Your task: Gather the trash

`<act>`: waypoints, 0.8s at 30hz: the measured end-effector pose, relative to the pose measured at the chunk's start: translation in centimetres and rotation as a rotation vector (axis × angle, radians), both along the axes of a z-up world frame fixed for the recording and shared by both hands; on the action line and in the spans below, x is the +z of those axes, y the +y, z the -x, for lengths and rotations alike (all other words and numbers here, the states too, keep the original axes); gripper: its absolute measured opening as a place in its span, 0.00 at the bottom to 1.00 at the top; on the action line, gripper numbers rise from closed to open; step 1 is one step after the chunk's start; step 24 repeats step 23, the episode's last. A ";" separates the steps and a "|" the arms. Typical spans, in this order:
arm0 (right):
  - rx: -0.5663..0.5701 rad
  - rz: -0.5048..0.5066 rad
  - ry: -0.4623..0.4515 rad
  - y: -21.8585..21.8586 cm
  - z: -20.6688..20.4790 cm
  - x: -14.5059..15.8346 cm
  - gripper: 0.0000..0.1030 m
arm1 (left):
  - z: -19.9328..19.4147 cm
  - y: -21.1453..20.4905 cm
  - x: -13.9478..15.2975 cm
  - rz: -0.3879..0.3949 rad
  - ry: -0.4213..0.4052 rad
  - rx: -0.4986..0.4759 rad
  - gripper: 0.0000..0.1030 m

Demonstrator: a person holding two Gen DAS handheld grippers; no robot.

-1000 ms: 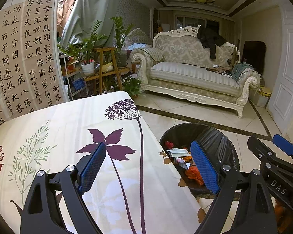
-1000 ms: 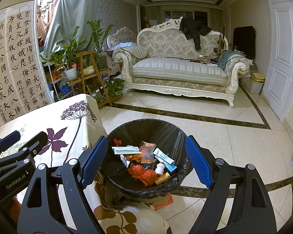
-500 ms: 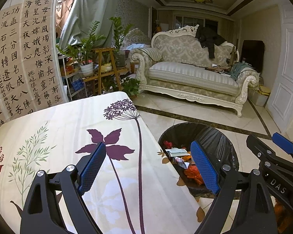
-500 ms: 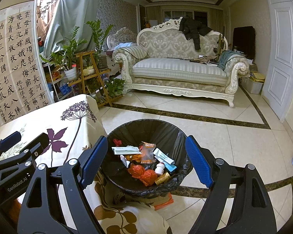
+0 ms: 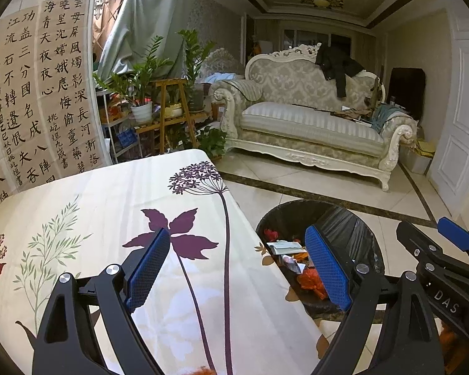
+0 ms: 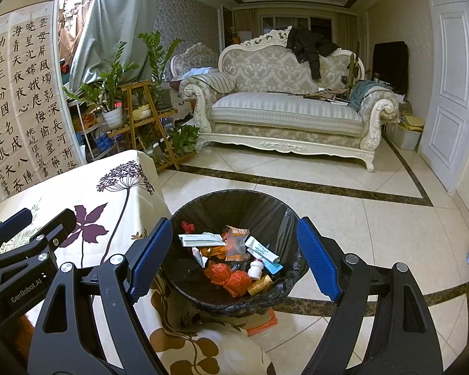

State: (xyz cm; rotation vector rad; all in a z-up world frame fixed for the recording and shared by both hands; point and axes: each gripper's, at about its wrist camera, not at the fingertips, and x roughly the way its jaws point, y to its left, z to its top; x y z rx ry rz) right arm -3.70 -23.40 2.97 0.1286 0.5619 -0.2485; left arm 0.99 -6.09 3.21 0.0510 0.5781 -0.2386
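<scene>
The trash bin (image 6: 234,206) is standing on the floor just right of the table (image 5: 109,187), trash (image 6: 231,250) lying inside; the sofa (image 6: 284,109) is sitting behind, possibly against the wall.

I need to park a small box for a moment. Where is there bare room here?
The floral tablecloth-covered table is bare between the calligraphy screen and the black-lined round trash bin. The cream floor tiles between bin and white carved sofa are also free. The bin and the wooden plant stand corner are crowded.

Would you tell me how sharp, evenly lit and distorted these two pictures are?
Left wrist view: sharp, warm indoor light, fisheye bends the door, corners black. Right wrist view: equally sharp, bin well lit, same curved edges and dark corners.
</scene>
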 end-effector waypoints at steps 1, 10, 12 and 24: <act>0.001 0.000 0.001 0.0 0.0 0.0 0.77 | 0.0 0.1 0.0 0.004 0.000 -0.001 0.83; 0.002 0.001 0.004 0.2 -0.1 -0.1 0.77 | -0.2 0.2 -0.3 0.031 0.009 -0.025 0.83; 0.003 0.000 0.004 0.2 -0.1 -0.1 0.77 | 0.1 0.0 -0.2 0.014 -0.012 -0.019 0.83; 0.010 0.002 0.010 0.7 -0.3 -0.7 0.77 | -0.8 0.6 -0.6 0.014 0.026 -0.004 0.83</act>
